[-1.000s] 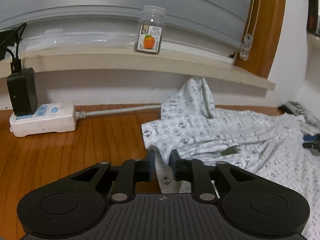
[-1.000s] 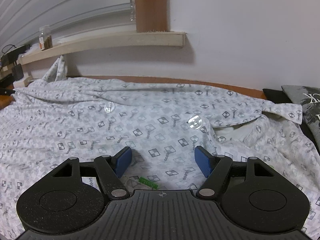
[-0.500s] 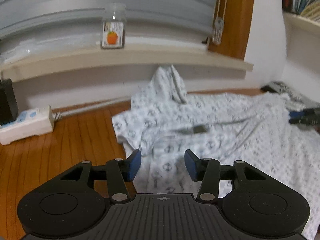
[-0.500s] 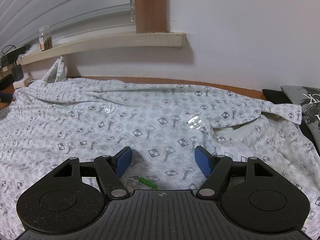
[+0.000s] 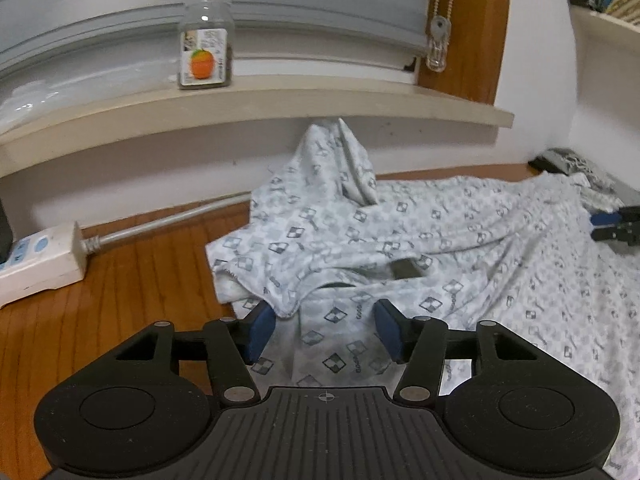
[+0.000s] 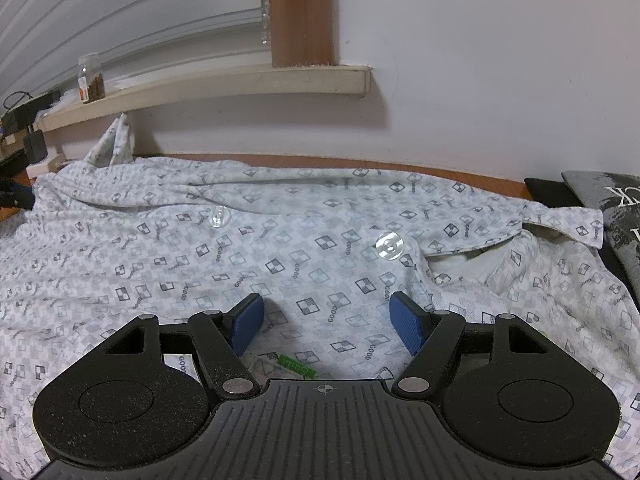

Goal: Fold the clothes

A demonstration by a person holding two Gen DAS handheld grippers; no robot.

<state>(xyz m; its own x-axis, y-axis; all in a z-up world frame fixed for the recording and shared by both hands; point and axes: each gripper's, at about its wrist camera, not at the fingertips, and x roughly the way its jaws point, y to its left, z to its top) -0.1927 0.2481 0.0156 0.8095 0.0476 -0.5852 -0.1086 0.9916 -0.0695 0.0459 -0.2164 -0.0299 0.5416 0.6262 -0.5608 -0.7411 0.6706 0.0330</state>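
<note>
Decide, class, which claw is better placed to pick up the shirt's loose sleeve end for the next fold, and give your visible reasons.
Probably the left claw: it hangs right at the sleeve end, jaws opening, nothing gripped. The right claw hangs open over the shirt front near the buttons.

The right tongs [image 6: 326,320] are hovering with blue pads spread over the patterned shirt [image 6: 280,240] lying across the bench [image 6: 460,170]; a jar [image 6: 90,79] is standing on the far-left sill [image 6: 240,84].

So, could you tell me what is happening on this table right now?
A person with two handheld grippers is folding a white, grey-checked button-up shirt spread on the wooden table. The left gripper is opening above the shirt's hem, gripping nothing. The right gripper hovers open near the collar.
</note>
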